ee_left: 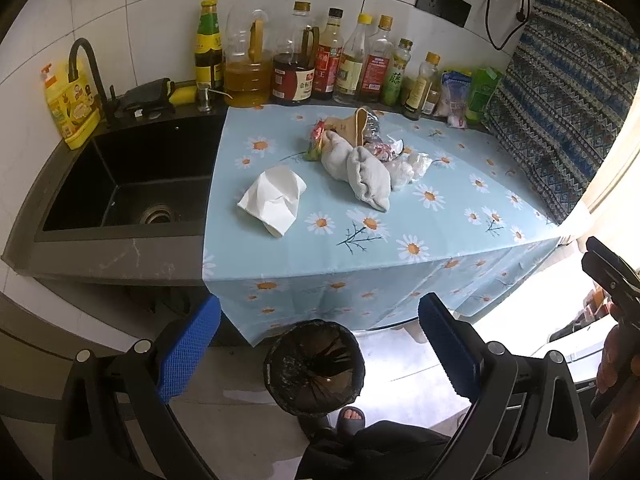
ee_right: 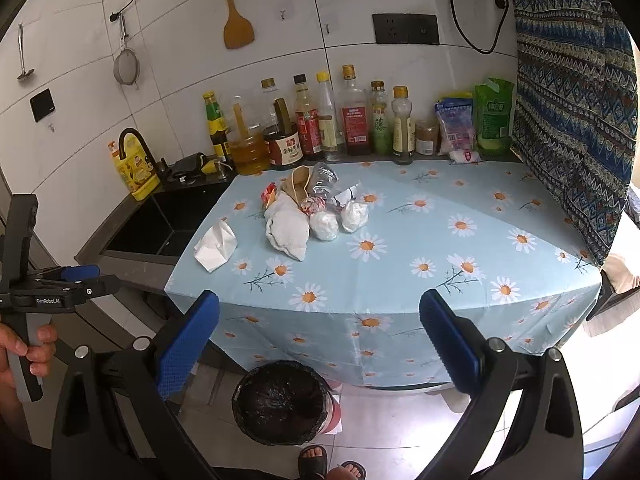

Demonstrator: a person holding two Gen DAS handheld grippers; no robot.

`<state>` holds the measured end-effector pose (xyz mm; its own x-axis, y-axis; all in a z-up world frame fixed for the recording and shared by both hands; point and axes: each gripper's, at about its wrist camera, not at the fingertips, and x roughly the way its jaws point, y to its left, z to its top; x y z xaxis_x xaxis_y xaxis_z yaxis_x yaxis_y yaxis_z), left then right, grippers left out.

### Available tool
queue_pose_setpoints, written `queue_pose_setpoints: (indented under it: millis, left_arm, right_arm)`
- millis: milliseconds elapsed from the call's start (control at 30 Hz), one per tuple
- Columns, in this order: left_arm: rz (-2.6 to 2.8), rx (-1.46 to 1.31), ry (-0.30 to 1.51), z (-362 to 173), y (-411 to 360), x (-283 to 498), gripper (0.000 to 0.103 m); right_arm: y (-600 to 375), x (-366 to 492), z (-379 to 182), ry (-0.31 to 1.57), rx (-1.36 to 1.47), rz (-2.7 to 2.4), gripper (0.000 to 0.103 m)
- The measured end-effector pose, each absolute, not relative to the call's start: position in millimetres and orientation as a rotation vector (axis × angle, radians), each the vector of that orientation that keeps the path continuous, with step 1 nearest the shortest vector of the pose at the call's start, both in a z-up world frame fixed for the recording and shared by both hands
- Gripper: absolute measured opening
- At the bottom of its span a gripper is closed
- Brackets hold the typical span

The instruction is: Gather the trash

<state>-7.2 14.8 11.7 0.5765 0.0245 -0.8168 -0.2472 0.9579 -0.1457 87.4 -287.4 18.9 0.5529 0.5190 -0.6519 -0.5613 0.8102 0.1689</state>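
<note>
On the blue daisy tablecloth [ee_right: 400, 264] sits a trash heap, maybe rags and wrappers [ee_right: 308, 212]. Your left gripper [ee_left: 320, 344] and right gripper [ee_right: 320, 340] are wide apart, holding nothing. Next, grab the crumpled white tissue [ee_left: 274, 198] and drop it in the black-lined bin [ee_right: 280, 402].

A: Which markings are legible?
B: "GenRobot.AI" on the left gripper [ee_right: 60, 284] body; "金标生抽" on the soy sauce jug [ee_right: 285, 142]; "藤" on the green-labelled bottle [ee_right: 380, 124].
A: Others?
B: Too blurred.

Both wrist views high, facing the floral counter [ee_left: 400, 208], sharing the bin [ee_right: 280, 400] below.
</note>
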Motion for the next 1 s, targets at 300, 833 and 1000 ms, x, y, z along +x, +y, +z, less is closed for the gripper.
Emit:
queue_pose_setpoints:
  millis: [300,833,1000]
  left_arm:
    - [0.155,-0.268,0.946,10.5,16.6,-6.1,0.096]
    - [0.156,-0.263,0.932,15.3,16.5,-3.1,0.096]
    - [0.151,-0.267,0.944,14.8,15.2,-0.8,0.096]
  right_arm:
    - [-283.4,88.3,21.9,0.760,-0.049,0.637,0.099]
    - [-285.3,90.6,23.4,0.766,-0.040,0.638,0.099]
    - [-283.7,90.0,22.3,0.778,-0.039,0.640,0.099]
